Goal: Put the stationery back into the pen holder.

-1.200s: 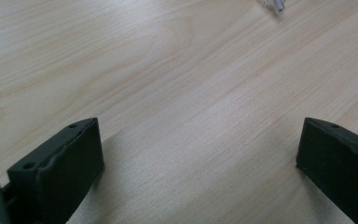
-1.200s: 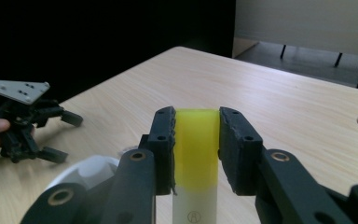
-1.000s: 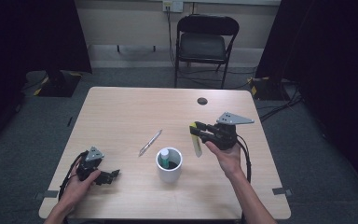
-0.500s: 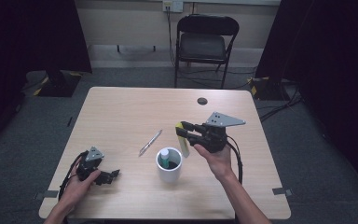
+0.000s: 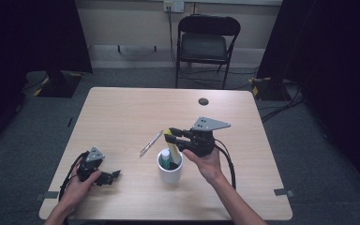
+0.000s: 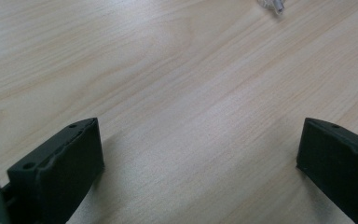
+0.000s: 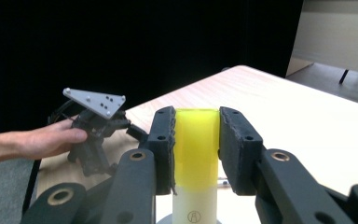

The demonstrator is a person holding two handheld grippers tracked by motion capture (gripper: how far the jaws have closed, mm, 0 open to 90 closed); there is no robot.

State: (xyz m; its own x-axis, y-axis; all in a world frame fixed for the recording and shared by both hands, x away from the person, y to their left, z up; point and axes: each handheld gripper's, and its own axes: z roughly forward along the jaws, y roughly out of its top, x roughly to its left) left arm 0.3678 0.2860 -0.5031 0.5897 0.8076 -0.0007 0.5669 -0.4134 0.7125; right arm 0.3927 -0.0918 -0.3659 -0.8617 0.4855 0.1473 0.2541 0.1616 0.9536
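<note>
right fingers [image 7: 235,149] pinching yellow cap of marker [image 7: 196,154], pads flat on both sides; marker upright, lower end over or just inside cup [image 5: 170,168], rim hard to read from above. left gripper [image 5: 104,177] jaws spread, nothing between, bare table [image 6: 182,93] ahead.

risk: marker clips cup rim and tips cup if lowered off-centre; cap-only grip may let body slip or swing.

pose: right gripper [image 5: 176,137] held level above cup, hand under body, forearm from below. left hand resting on table, well apart. pen [image 5: 151,143] lies just beyond cup.
</note>
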